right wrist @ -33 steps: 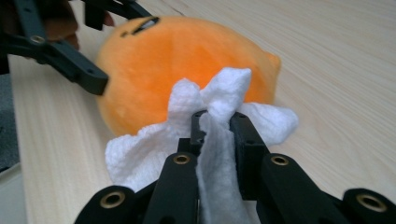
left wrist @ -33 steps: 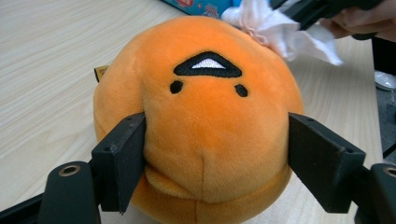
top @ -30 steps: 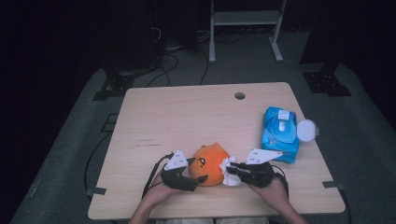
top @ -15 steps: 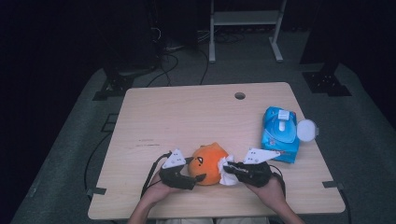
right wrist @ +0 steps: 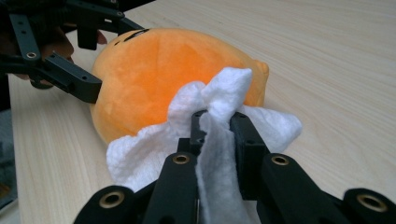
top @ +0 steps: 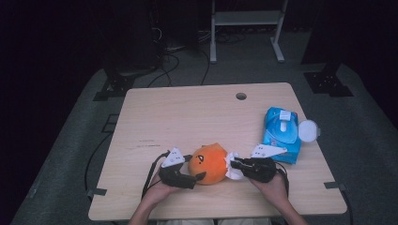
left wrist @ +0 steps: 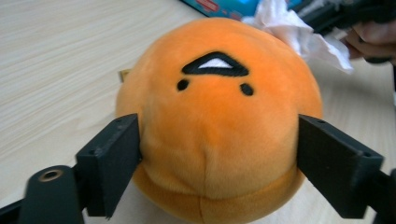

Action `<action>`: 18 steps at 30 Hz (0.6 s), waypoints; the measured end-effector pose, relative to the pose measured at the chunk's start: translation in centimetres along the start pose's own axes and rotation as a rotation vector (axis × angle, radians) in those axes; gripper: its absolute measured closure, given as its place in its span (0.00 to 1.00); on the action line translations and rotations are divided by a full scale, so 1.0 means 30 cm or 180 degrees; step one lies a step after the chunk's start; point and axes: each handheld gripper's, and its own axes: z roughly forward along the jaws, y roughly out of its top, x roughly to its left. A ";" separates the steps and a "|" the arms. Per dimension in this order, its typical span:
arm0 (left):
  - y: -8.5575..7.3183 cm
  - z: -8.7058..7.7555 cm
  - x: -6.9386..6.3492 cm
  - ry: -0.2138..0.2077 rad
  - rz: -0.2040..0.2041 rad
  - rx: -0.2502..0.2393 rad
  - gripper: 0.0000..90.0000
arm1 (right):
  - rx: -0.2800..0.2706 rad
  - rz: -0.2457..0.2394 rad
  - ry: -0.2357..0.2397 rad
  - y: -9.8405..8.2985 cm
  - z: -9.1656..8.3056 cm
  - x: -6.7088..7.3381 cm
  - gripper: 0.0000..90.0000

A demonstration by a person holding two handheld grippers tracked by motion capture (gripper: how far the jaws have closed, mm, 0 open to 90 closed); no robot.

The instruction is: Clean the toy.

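Left gripper (left wrist: 219, 163) jaws just opened around round orange plush (left wrist: 217, 116).

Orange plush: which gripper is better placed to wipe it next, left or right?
Right. The right gripper is shut on the white wipe, which already lies against the orange plush. The left gripper straddles the plush, jaws just opened wider, so it suits steadying.

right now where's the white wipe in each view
high view: white wipe low centre, between orange plush and right gripper.
left gripper view: top right, behind the plush.
right gripper view: centre, pinched in its jaws against the plush.
shared landmark: the plush.
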 end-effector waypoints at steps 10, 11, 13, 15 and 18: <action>0.022 -0.017 -0.010 0.0105 -0.0237 -0.0065 0.11 | -0.0045 -0.0085 -0.0004 0.023 0.021 0.035 0.89; 0.022 -0.012 -0.012 0.0100 -0.0262 -0.0015 0.11 | -0.0061 -0.0034 0.0008 0.019 0.020 0.031 0.89; 0.018 0.006 -0.017 0.0124 -0.0205 0.0058 0.18 | -0.0079 -0.0068 0.0057 0.023 0.027 0.054 0.89; 0.021 0.006 -0.020 0.0123 -0.0073 0.0039 0.26 | -0.0077 -0.0234 0.0150 0.037 0.039 0.099 0.89; 0.022 -0.002 -0.023 0.0126 -0.0013 0.0012 0.30 | -0.0054 -0.0400 0.0117 0.056 0.044 0.123 0.89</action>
